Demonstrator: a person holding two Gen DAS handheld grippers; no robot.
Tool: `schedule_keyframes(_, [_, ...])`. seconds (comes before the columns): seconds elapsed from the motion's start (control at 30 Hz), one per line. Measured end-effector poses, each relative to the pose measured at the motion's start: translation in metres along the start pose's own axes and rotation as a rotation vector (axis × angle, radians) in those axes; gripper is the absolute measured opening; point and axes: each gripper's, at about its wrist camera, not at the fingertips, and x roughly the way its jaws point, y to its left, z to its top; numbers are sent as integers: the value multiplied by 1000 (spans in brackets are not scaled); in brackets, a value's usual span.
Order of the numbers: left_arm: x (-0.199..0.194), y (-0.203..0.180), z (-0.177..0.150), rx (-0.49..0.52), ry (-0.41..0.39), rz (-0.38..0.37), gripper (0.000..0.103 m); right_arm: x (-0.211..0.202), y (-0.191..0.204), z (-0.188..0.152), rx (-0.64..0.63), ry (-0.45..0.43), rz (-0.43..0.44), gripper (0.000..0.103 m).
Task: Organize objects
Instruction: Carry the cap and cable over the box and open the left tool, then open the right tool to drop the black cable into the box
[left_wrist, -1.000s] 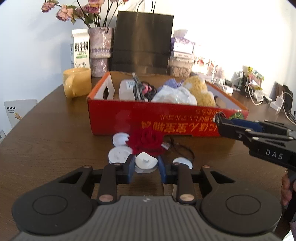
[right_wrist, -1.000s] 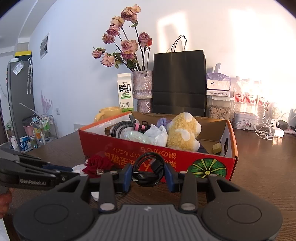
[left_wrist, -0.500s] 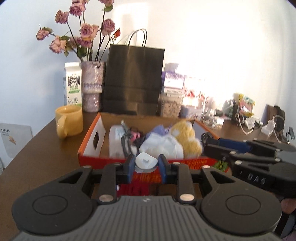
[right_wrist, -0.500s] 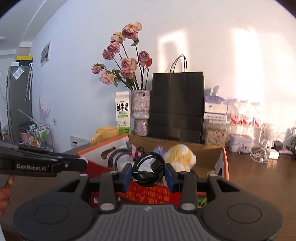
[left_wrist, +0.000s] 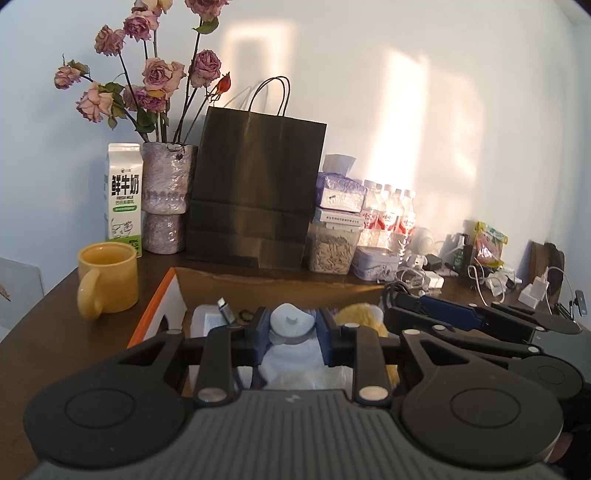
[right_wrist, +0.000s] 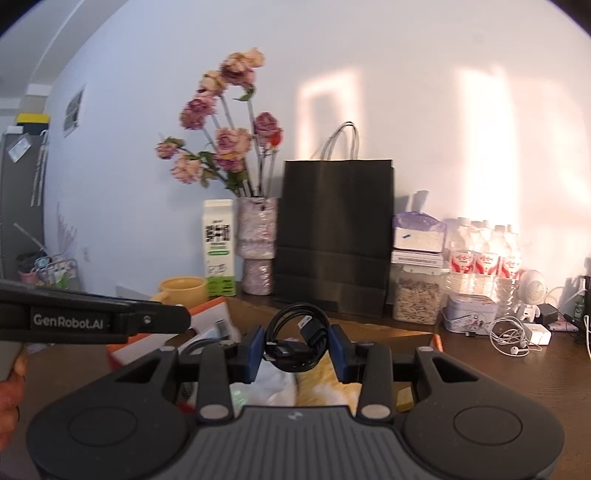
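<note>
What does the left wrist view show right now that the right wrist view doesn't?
Only the left wrist view: the left tool shut on a white cap, and the whole yellow mug with its handle. Only the right wrist view: the right tool shut on a coiled black cable, and a fridge at far left. Both: the open box, black bag, milk carton and flowers.
</note>
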Motion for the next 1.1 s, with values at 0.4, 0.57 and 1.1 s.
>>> schedule_keyframes(0.4, [74,14,6,-23,31,30,28,48,-68,-4,94,52,-72,36])
schedule_keyframes(0.57, [80,19,2,-24,52,44,28,60,-78,-10,110,84,-76,36])
schedule_keyframes(1.1, [68,19,4,-40,-15,127,103,51,-74,-10,109,43,-56,103])
